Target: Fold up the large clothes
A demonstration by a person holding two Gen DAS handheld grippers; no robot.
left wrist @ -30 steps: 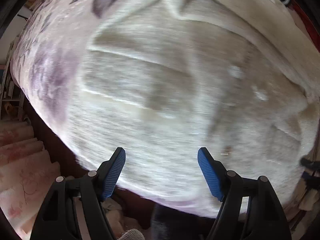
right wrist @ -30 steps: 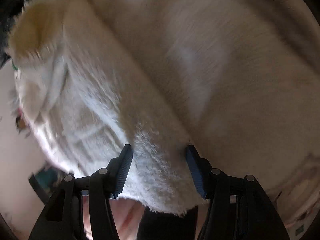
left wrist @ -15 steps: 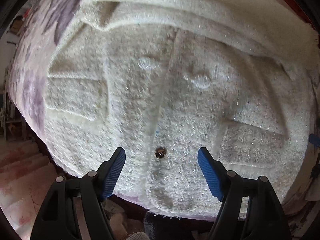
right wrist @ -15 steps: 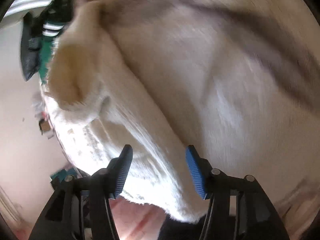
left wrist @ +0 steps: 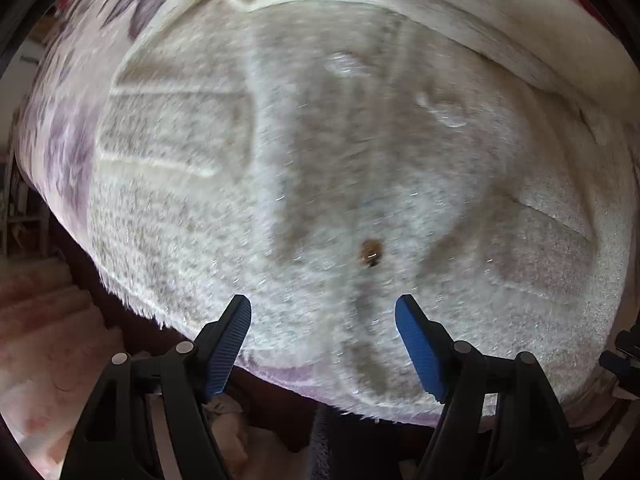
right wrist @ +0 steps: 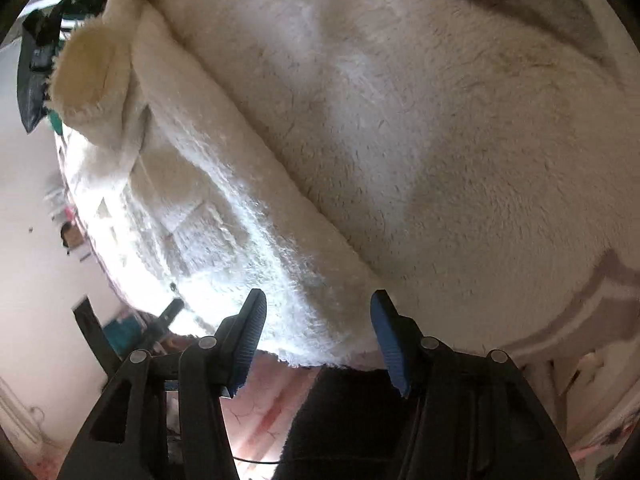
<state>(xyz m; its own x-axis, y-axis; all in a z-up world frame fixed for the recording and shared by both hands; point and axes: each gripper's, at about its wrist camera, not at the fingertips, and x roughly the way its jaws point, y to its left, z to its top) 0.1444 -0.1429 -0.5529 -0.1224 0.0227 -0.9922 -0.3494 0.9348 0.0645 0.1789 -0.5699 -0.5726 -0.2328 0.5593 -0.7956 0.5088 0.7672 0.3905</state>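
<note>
A large cream fleece coat (left wrist: 320,152) lies spread on a bed, front up, with patch pockets and a brown button (left wrist: 370,253) near its hem. My left gripper (left wrist: 323,334) is open and empty just above the hem, in front of the button. In the right wrist view the same coat (right wrist: 400,128) fills the frame, with a sleeve cuff (right wrist: 90,76) folded across at the upper left. My right gripper (right wrist: 318,330) is open and empty over the coat's lower edge.
The coat rests on a white bedspread with purple flowers (left wrist: 68,132). Pink patterned carpet steps (left wrist: 48,328) lie below the bed edge at left. Dark and green clothes (right wrist: 38,68) sit at the far left of the right wrist view.
The left gripper has shifted left and slightly back along the hem, so the button now sits between its fingers. The right wrist view has turned slightly, showing more of the coat.
</note>
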